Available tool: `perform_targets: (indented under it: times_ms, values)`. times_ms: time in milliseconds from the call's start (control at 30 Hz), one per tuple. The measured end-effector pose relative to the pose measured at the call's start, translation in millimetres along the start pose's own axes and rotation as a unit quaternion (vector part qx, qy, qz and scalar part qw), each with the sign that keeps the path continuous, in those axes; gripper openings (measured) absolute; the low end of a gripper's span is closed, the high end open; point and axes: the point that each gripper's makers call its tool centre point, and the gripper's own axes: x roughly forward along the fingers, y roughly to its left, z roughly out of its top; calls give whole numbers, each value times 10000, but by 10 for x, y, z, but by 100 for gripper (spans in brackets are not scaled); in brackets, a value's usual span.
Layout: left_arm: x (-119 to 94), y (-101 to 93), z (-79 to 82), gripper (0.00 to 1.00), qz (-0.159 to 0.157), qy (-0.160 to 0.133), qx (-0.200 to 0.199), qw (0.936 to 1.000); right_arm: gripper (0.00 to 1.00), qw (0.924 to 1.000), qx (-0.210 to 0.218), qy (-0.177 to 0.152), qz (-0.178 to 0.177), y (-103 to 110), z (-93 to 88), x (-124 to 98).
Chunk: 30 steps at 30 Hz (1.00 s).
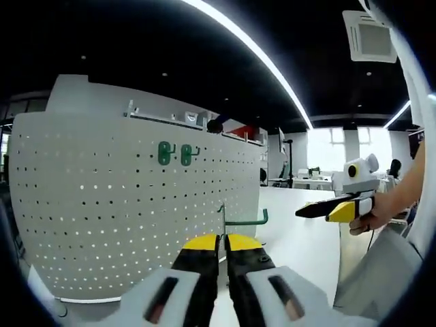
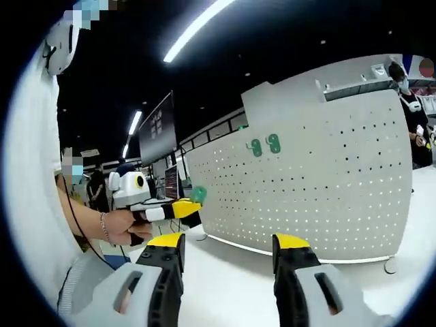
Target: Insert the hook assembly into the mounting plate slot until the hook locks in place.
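Jaws of the left gripper (image 1: 222,243) sit pressed together on the stem of a green wire hook assembly (image 1: 244,219), its arm reaching right just in front of the white perforated metal mounting plate (image 1: 102,204). The right gripper (image 2: 228,248) hangs with jaws wide apart over the white bench (image 2: 231,272). Farther up the plate, two green hooks (image 1: 175,154) already sit in its holes.
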Motion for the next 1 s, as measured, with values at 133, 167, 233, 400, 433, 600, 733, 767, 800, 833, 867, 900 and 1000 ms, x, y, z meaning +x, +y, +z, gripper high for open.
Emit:
perform_targets:
  times_ms: [133,167,233,400,433,600,733,767,800,833,867,900,1000]
  values:
    - [-6,-14,-3,3,-2,4,-11,10000,49,9999,13,-16,137,51,28,109]
    - [-8,-18,-2,3,0,5,-2,10000,49,9998,27,-20,183,67,37,146]
    - [-11,-25,-1,3,8,9,4,10000,48,9996,55,-50,262,99,55,202]
    - [-16,-35,5,3,14,4,-5,10000,47,9991,114,-80,389,170,81,346]
    - [-17,-39,3,3,15,6,-5,10000,47,9989,139,-85,429,192,84,380]
    - [-18,-39,7,3,22,0,0,10000,47,9982,209,-108,554,270,96,510]
    - [-17,-49,14,3,25,-8,5,10000,45,9975,282,-126,639,319,104,580]
    - [-17,-52,16,3,25,-10,6,10000,45,9971,337,-147,661,333,113,601]
    - [-16,-52,17,3,27,-11,9,10000,45,9969,377,-165,668,339,120,614]
    - [-16,-50,16,3,29,-11,3,10000,45,9968,399,-177,674,345,125,628]
    - [-16,-52,16,3,29,-13,2,10000,44,9965,433,-184,687,354,129,647]
    - [-15,-54,17,3,30,-12,5,10000,43,9963,460,-177,698,363,127,658]
    - [-17,-55,19,3,37,-19,-1,10000,40,9959,514,-224,715,384,141,688]
